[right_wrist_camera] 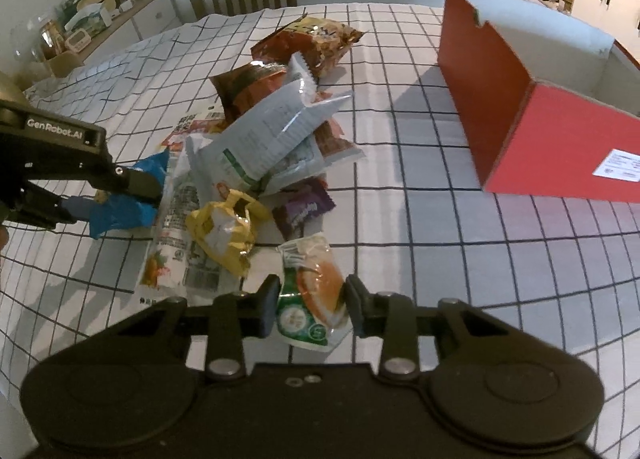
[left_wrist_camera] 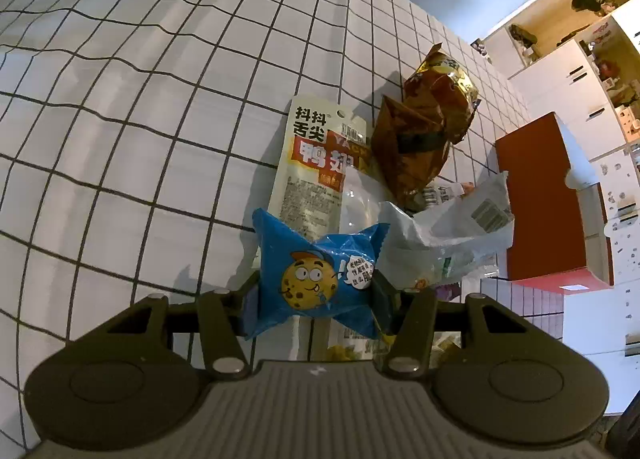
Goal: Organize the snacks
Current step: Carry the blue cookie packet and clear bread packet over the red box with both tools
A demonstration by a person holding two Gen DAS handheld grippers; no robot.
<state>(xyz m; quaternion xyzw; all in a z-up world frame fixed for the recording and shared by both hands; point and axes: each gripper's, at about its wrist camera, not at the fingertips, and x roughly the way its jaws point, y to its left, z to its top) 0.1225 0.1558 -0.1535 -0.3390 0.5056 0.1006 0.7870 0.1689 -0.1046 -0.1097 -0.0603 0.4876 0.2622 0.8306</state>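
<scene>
Closest to the left wrist camera, the left gripper (left_wrist_camera: 316,295) pinches a blue cookie packet (left_wrist_camera: 316,279) from both sides, at the near edge of the snack pile (right_wrist_camera: 256,147). On the right, the right gripper (right_wrist_camera: 312,305) squeezes a green-and-white bun packet (right_wrist_camera: 312,295) between its pads, just in front of a yellow packet (right_wrist_camera: 224,231) and a purple packet (right_wrist_camera: 302,211). Both packets sit low over the checked tablecloth (right_wrist_camera: 440,259) covering the table. An open red box (right_wrist_camera: 532,127) stands apart from the pile, to its right.
</scene>
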